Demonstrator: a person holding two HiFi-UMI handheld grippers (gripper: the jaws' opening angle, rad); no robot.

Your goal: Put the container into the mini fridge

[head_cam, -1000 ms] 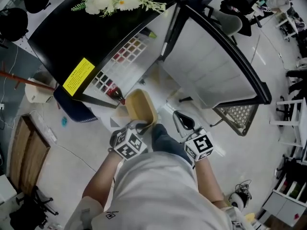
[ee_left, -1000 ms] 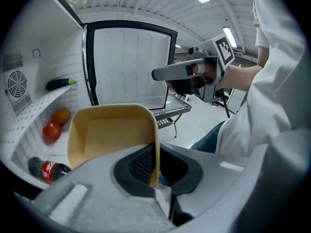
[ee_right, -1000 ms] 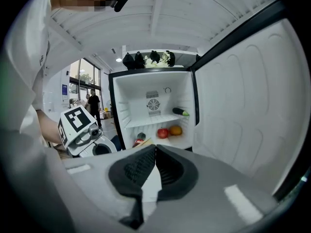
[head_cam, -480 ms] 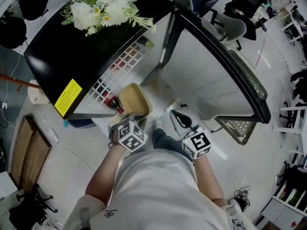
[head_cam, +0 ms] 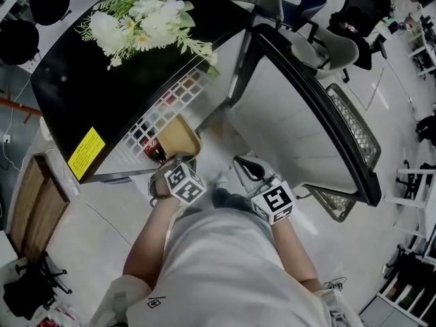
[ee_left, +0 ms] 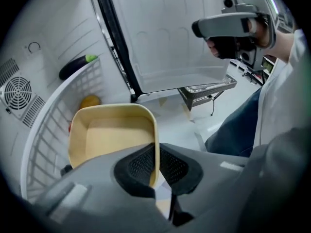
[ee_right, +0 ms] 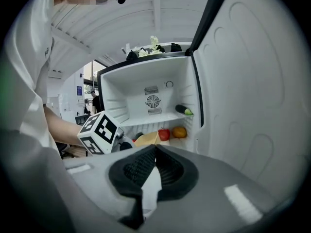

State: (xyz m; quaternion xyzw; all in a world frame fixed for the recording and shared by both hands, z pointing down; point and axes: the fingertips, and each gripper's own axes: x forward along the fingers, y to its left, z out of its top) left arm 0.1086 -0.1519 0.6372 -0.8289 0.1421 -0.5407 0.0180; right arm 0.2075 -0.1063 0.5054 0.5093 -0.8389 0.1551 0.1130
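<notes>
We stand on a pale, glossy floor, with black office chairs beyond, a wooden panel at our left and a wire-mesh stand at our right.

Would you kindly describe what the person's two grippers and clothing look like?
Both the left gripper and right gripper are grey-bodied, with black mesh-textured fingers. Each carries a white cube with black square markers. The person wears a white short-sleeved shirt.
</notes>
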